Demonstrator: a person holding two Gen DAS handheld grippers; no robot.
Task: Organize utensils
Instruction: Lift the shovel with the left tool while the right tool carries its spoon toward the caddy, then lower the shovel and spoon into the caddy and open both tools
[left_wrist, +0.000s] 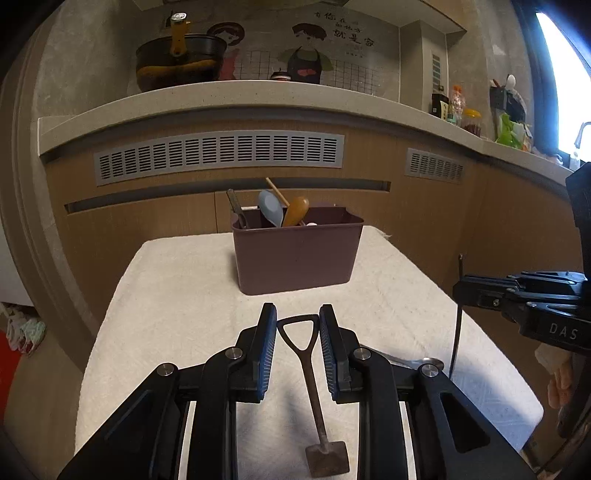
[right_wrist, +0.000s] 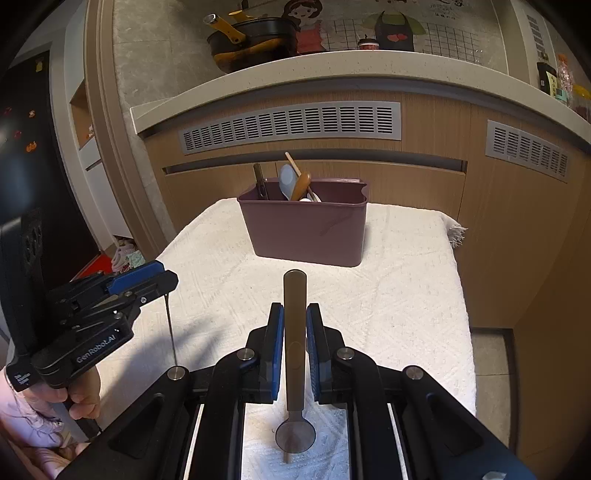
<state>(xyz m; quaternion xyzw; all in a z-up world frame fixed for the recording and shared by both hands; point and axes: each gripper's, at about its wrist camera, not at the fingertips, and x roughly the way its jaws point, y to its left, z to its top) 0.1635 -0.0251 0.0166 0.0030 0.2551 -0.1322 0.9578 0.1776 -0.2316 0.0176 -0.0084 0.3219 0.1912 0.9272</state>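
A maroon utensil bin (left_wrist: 295, 251) stands at the far end of the white towel (left_wrist: 177, 295); it also shows in the right wrist view (right_wrist: 306, 229). It holds a blue spoon (left_wrist: 269, 206), a wooden spoon (left_wrist: 297, 211) and other utensils. My left gripper (left_wrist: 297, 325) is shut on a small dark shovel-shaped utensil (left_wrist: 312, 380) by its triangular handle, blade hanging down. My right gripper (right_wrist: 294, 325) is shut on a grey-brown spoon (right_wrist: 294, 350), bowl hanging down above the towel. Each gripper shows in the other's view, the right gripper (left_wrist: 517, 295) and the left gripper (right_wrist: 110, 291).
The towel covers a small table in front of wood cabinets with grey vents (left_wrist: 218, 155). A counter above carries a black pan (left_wrist: 181, 62) and bottles (left_wrist: 458, 107). A metal utensil (left_wrist: 413, 360) lies on the towel behind my left gripper's right finger.
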